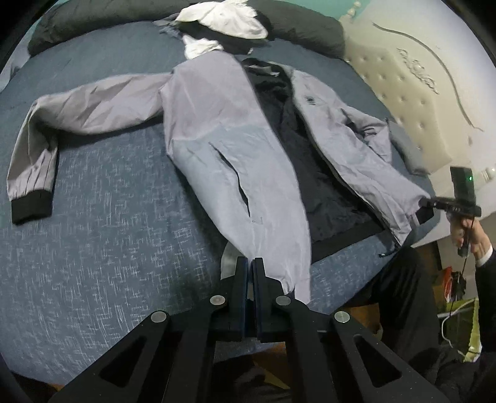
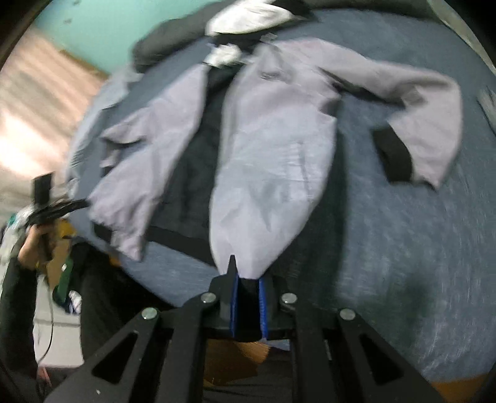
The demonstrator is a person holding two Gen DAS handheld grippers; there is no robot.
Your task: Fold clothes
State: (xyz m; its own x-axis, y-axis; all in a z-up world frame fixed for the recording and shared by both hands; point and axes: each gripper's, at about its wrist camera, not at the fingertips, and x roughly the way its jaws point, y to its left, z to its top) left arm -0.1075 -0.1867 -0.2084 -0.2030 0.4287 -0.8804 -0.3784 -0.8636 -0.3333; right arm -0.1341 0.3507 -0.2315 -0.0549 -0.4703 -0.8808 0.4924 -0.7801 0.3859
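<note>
A grey jacket lies open, lining up, across a bed covered in a mottled blue sheet, its collar toward the far pillows and its black hem toward the near edge. The left claw is pinched tight on the hem corner of one front panel; the right claw is clamped on the hem corner of the other, the cloth bunched between its blue pads. Both corners are raised off the sheet. One sleeve stretches out flat to the side, ending in a black cuff; the other sleeve bends back on itself on the opposite side.

At the head of the bed sit dark pillows and a heap of white clothes. A cream tufted headboard with curling trim stands beside the bed, and a teal wall rises behind the pillows. A hand in a dark sleeve grips the right tool at the bed's edge. Clutter beyond the near edge is too blurred to name.
</note>
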